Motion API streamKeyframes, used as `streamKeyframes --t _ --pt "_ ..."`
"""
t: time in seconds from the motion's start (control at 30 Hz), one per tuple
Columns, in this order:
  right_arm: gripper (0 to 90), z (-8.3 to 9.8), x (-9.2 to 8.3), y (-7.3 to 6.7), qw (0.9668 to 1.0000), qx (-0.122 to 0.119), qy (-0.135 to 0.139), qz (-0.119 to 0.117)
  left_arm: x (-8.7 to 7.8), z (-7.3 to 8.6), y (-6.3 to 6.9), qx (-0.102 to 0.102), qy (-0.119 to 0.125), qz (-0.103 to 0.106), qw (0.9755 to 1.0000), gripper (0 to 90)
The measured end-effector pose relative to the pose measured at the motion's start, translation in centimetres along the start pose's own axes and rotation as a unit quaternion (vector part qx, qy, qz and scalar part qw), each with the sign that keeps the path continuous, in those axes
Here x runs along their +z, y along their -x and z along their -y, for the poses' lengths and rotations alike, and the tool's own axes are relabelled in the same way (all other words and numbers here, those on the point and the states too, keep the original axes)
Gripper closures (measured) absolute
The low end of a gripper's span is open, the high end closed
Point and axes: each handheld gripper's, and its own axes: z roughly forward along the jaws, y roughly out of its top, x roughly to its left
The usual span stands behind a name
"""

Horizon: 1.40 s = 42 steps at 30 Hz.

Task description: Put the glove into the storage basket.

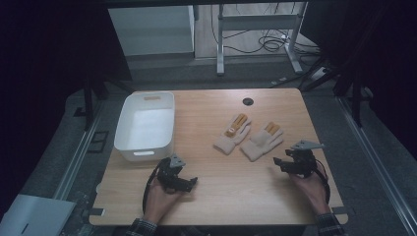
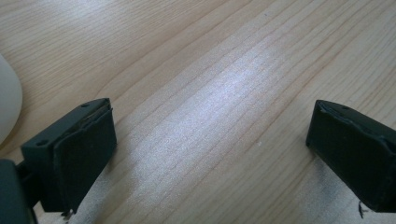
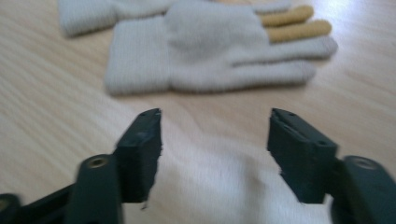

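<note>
Two cream knit gloves with tan fingers lie flat mid-table: one on the left (image 1: 233,132) and one to its right (image 1: 260,141). My right gripper (image 1: 281,164) rests on the wood just right of and nearer than the right-hand glove, jaws pointing at it. In the right gripper view that glove (image 3: 210,51) lies a short way beyond my right gripper (image 3: 215,116), which is open over bare wood; the second glove (image 3: 93,14) is behind it. My left gripper (image 1: 191,183) sits near the front edge, and in its own view it (image 2: 212,112) is wide open over bare table.
A white plastic bin (image 1: 142,153) stands at the table's left, just beyond my left hand; its rounded corner (image 2: 7,102) shows in the left gripper view. A dark cable hole (image 1: 248,101) sits near the far edge. The table (image 1: 231,191) is light wood.
</note>
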Motion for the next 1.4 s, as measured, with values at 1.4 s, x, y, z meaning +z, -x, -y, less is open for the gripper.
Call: streamKeyframes --t 1.4 --pt "54.7 -6.6 8.8 0.2 0.9986 -0.036 -0.031 0.021 0.0 0.0 0.0 0.001 -0.002 0.000 1.0000 1.6"
